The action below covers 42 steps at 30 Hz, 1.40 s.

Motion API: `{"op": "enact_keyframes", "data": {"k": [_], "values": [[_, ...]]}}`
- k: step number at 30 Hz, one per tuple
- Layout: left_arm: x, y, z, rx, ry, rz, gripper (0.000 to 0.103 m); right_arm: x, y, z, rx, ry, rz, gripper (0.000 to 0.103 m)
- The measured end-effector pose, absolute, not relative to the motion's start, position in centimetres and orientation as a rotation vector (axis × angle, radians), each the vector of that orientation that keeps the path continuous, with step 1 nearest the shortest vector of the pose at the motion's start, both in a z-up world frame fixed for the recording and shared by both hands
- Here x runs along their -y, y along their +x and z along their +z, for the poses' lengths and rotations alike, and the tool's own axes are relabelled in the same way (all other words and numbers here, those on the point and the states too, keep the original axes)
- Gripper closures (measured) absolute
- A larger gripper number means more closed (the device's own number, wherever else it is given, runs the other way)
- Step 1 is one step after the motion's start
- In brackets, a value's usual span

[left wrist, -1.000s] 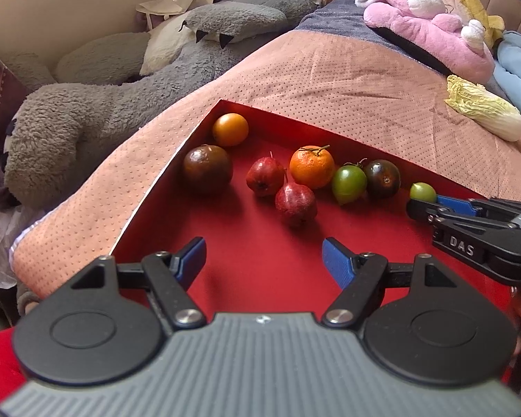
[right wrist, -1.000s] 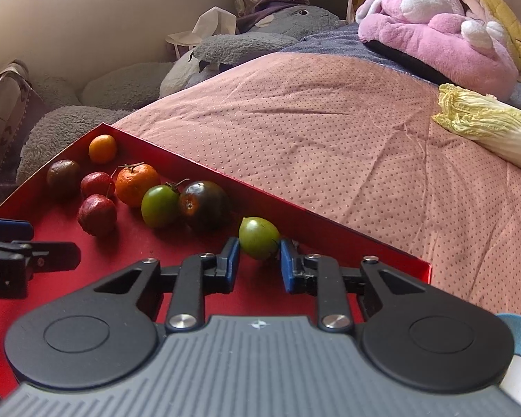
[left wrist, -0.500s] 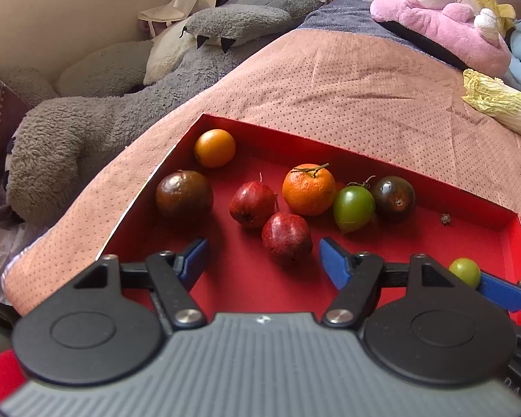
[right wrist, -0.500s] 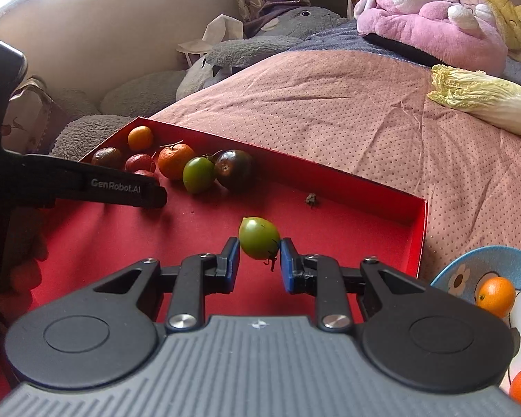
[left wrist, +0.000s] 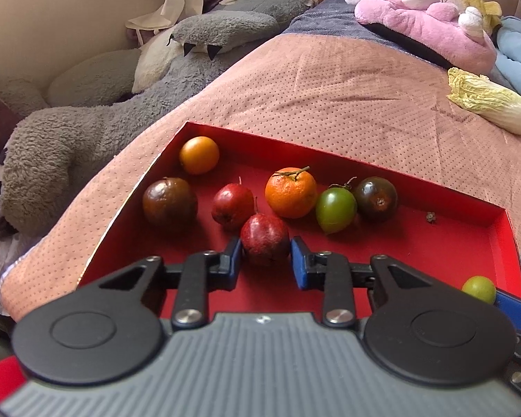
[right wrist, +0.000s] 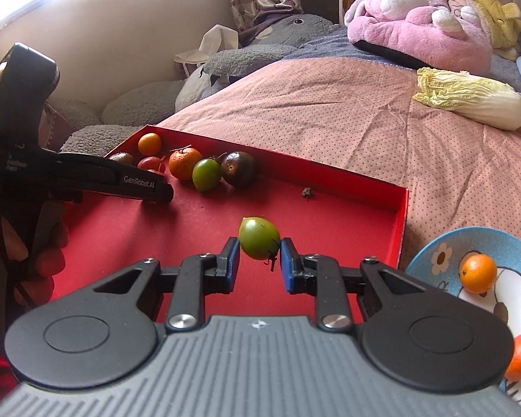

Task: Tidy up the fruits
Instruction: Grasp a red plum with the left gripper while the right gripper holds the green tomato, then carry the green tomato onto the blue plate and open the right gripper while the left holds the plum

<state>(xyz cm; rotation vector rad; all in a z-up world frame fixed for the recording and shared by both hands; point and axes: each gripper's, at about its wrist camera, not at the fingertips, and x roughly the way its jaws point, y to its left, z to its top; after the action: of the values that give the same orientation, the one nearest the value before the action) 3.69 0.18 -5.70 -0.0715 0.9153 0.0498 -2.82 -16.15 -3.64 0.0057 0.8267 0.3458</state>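
Observation:
A red tray on the bed holds several fruits. My left gripper has closed around a dark red pear at the tray's front. Behind it lie another red pear, a brown fruit, a small orange, a stemmed mandarin, a green tomato and a dark tomato. My right gripper is shut on a small green tomato, held above the tray's right part. A blue plate with oranges sits right of the tray.
The pink bedspread surrounds the tray. A napa cabbage lies at the back right. A grey plush lies to the left and a pink plush at the back. A small dry stem bit lies in the tray.
My left gripper moved forward and closed its fingers around the dark red pear. My right gripper carried the small green tomato back and right, toward the blue plate.

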Motion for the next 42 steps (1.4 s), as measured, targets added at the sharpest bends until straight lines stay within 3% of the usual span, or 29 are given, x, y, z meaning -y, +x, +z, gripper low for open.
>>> {"op": "enact_keyframes", "data": {"k": [42], "values": [[1.2, -1.0, -3.3, -0.817, -0.034, -0.054, 0.069, 17.4, -9.0, 0.5, -0.798, -0.023, 0.312, 0.074]]}}
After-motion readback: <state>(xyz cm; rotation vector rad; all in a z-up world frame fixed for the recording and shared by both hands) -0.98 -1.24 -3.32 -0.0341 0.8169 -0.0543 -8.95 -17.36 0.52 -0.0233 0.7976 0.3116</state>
